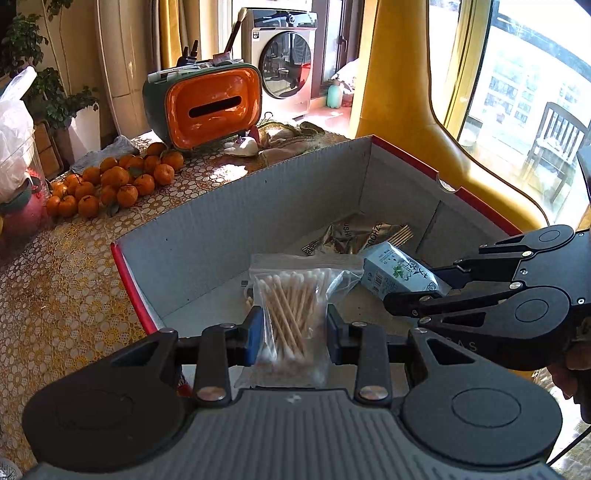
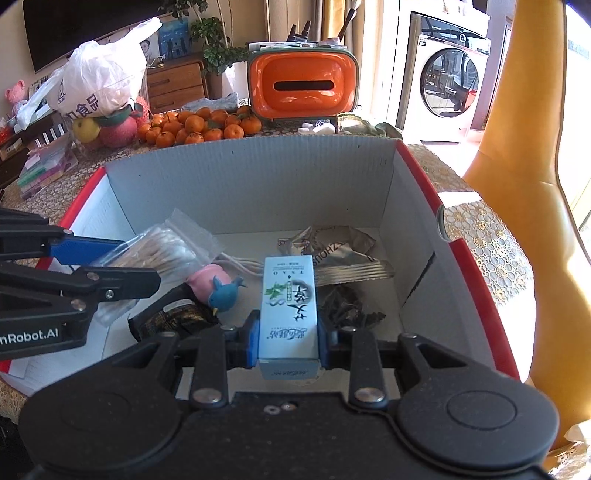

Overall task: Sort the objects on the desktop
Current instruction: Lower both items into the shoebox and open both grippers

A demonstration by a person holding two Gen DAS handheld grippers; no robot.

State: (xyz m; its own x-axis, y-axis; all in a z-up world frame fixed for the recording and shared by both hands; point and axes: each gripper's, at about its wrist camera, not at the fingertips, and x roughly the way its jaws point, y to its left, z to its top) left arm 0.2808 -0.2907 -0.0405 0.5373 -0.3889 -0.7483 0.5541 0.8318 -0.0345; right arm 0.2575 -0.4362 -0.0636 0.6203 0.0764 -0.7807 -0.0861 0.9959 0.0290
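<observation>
The pink-and-blue toy (image 2: pixel 218 286) hides part of the white cable (image 2: pixel 243 266); the TV (image 2: pixel 74 26) is cut off

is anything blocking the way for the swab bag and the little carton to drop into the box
Nothing visible does. The left tongs hold the bag of cotton swabs and the right tongs the small carton over the open cardboard box; only loose items lie on its floor, like the snack packet.

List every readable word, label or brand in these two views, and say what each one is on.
"nRobot.AI": left gripper, start cut off by the frame edge.
"TSAO": small box held in the right gripper; its Chinese brushwork is not legible to me.
"ZHOUS": foil packet in the cardboard box, partly hidden.
"食品": white plastic bag.
Washing machine badge: too small.
</observation>
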